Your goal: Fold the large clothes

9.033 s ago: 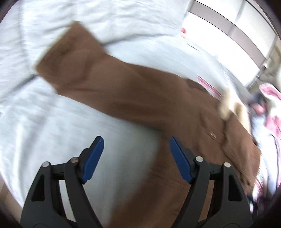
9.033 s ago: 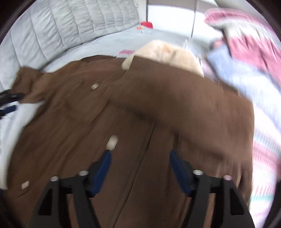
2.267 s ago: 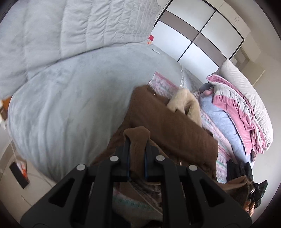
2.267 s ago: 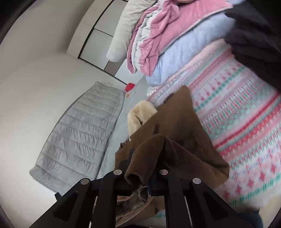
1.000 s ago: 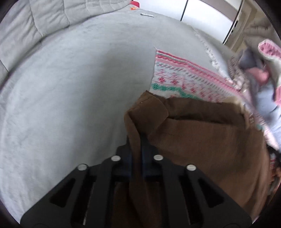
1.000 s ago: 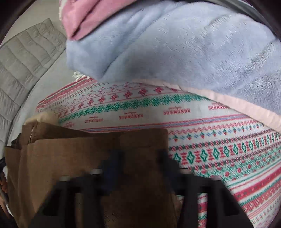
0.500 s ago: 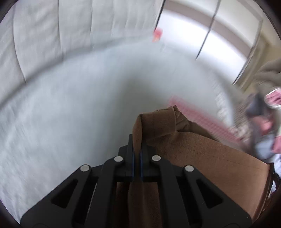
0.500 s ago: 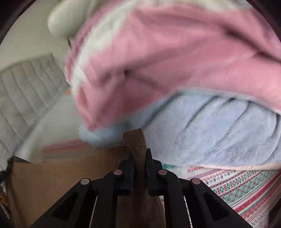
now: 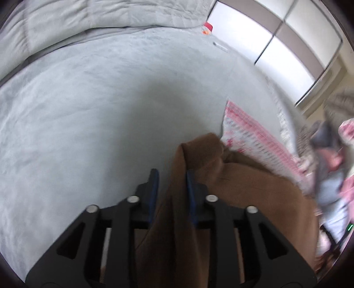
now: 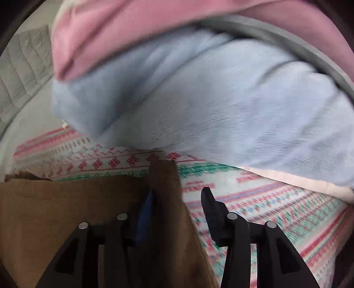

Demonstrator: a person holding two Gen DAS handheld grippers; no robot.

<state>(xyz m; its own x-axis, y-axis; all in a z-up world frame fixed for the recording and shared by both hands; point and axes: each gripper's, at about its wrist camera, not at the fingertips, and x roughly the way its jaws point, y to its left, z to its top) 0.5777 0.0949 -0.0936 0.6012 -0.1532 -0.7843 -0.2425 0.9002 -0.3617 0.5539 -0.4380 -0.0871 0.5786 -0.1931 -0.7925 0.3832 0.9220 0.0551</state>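
Observation:
The brown corduroy coat [image 9: 243, 199] lies folded on the bed, its far edge on the patterned blanket [image 9: 254, 137]. In the left wrist view my left gripper [image 9: 172, 177] has its jaws parted, with a fold of the coat's corner standing loose between them. In the right wrist view my right gripper [image 10: 177, 197] is open, with the coat's other corner [image 10: 163, 175] lying slack against the left finger. The coat [image 10: 66, 210] spreads flat to the left there.
A grey bedspread [image 9: 88, 110] covers the bed to the left, with a quilted grey headboard [image 9: 88, 20] behind. A pale blue blanket [image 10: 210, 99] and a pink quilt [image 10: 132, 33] are piled close ahead of the right gripper. A wardrobe [image 9: 287, 44] stands beyond the bed.
Both grippers were shut on the coat's corners half a second ago and have now opened. The coat has come down onto the bed and patterned blanket.

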